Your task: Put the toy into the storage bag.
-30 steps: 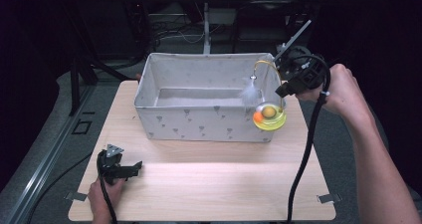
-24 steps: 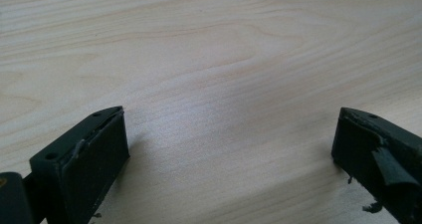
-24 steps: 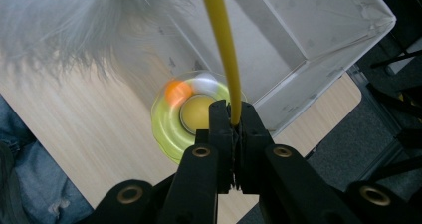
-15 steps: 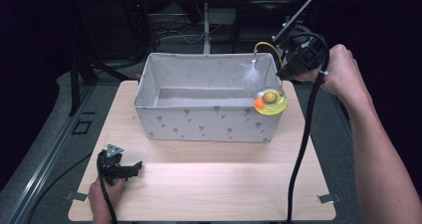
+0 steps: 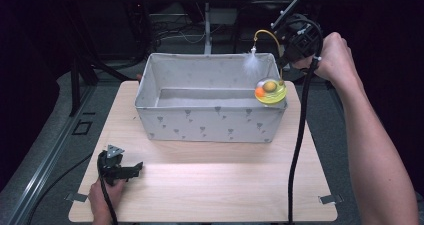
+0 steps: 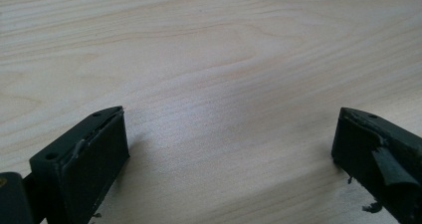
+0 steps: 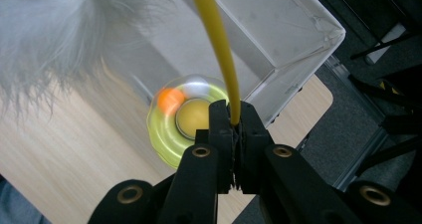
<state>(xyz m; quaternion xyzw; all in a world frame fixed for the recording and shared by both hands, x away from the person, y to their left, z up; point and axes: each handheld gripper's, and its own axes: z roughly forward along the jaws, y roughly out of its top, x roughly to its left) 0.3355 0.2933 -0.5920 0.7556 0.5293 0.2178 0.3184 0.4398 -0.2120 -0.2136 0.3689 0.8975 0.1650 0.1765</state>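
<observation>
A cat toy hangs from my right gripper [image 5: 284, 60]: a yellow-green round base [image 5: 270, 91] with an orange ball, a curved yellow wire [image 5: 266, 35] and a white feather [image 5: 251, 62]. In the right gripper view the gripper [image 7: 233, 117] is shut on the wire [image 7: 219, 45], with the blurred base [image 7: 184, 119] below and the feather [image 7: 50, 45] at upper left. The base hovers at the front right corner of a grey fabric box [image 5: 210, 122]. My left gripper [image 5: 135, 167] rests open on the wooden table [image 5: 215, 190] at front left, nothing between its fingers [image 6: 229, 139].
The box [image 7: 278, 30] is open-topped and looks empty inside. The right gripper's black cable [image 5: 298, 150] runs down across the table's right side. Dark floor, stands and cables lie behind the table. Grey tabs [image 5: 330, 199] mark the front corners.
My right gripper has lifted the toy and carried it back and slightly left, from in front of the box's right end to above its corner. The left gripper has stayed put.
</observation>
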